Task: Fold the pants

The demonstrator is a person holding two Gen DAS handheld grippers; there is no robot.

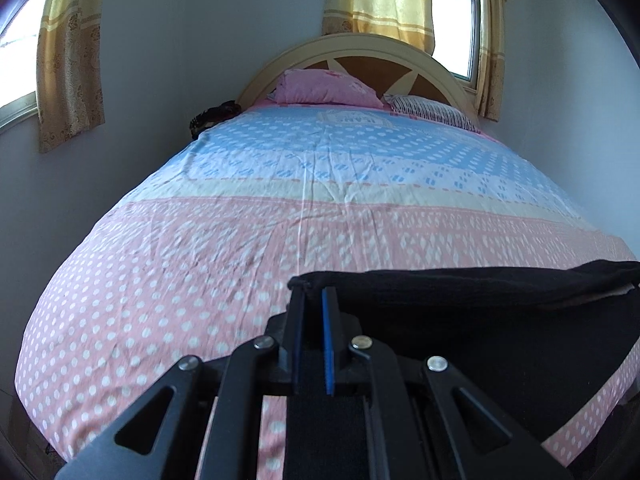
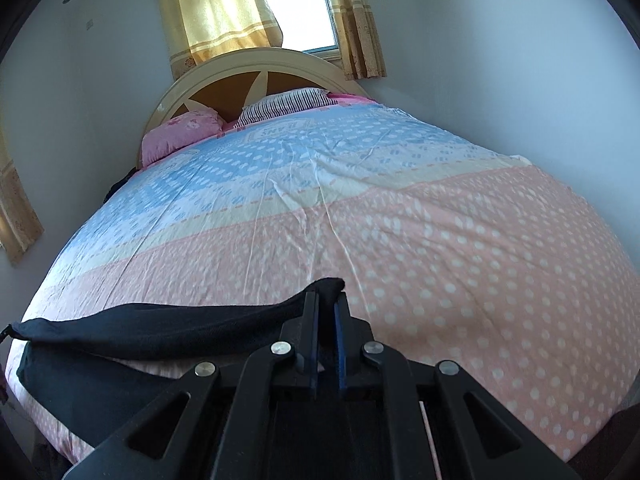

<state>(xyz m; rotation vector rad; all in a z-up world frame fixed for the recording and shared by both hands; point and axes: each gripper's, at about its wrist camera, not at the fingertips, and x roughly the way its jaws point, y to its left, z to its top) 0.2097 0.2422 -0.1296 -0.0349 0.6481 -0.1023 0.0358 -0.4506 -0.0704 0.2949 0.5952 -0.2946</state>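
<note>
surface: pink-and-blue dotted cotton bedsheet (image 1: 248, 208) ahead of fingers
room: yellow curtains (image 2: 216, 12), arched cream headboard (image 1: 360, 46) beyond
left gripper (image 1: 314, 300): pinching black fabric pants (image 1: 480, 300)
right gripper (image 2: 326, 304): pinching pants

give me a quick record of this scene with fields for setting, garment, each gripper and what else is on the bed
setting: bed with a pink and blue dotted sheet, curtained windows behind
garment: dark pants, one edge lifted and stretched between the grippers, the rest lying on the near end of the bed
left gripper: shut on pants
right gripper: shut on pants
other items: pink pillow, striped pillow by the headboard
</note>
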